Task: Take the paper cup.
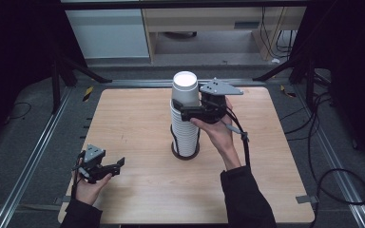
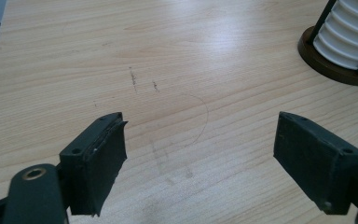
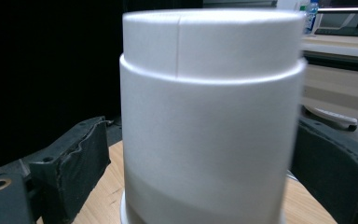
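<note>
left tool (image 1: 115,167) down at the near left corner of the bench (image 1: 138,118), held low over the wood, its jaws spread wide with nothing between them; in the left gripper view there is just bare grain and a few scuff marks ahead of it, and the holder (image 2: 328,65) sits off to the far right, well apart; so that hand looks to be waiting; further in, mid-bench, the stack (image 1: 184,128) of upside-down white cups stands upright in its dark ringed holder (image 1: 186,153); up at its top the right tool (image 1: 183,113) is level with the upper cups, coming in from the right side; the right gripper view puts the top cup (image 3: 209,121) square between the jaws, one pad on each flank, close in; whether they are pressing yet or just bracketing it, i cannot tell; the top cup sits nested on the one below, not visibly lifted; my read: approach done, grasp at hand, and the lift-off and set-down of that cup all left to do; no loose cup on the bench so far.
</note>
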A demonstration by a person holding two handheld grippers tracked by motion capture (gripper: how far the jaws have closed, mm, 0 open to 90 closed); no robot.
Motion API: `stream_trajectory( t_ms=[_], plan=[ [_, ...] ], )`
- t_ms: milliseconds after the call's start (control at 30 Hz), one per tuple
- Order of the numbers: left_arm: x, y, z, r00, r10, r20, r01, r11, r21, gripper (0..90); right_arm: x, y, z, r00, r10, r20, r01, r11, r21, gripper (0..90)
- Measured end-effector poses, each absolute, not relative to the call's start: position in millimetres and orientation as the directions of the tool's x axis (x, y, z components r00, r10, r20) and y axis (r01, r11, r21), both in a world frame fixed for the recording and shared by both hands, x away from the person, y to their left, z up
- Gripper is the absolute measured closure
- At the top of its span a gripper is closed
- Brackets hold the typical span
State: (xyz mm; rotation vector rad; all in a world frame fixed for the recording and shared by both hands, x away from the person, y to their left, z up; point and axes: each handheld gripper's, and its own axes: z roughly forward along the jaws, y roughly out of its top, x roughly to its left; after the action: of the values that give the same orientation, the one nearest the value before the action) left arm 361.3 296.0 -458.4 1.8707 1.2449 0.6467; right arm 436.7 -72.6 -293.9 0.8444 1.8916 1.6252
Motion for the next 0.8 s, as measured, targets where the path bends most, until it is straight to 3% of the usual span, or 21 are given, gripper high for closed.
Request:
stream_trajectory(
  t_ms=[800],
  plan=[
    [364.9, 285.9, -461.6, 0.409, 0.912, 0.016, 0.525, -0.249, 0.814, 16.4, 446.5, -57.3, -308.6, -0.638, 0.77, -0.013, 0.116, 0.113, 0.987, 13.2]
  ],
)
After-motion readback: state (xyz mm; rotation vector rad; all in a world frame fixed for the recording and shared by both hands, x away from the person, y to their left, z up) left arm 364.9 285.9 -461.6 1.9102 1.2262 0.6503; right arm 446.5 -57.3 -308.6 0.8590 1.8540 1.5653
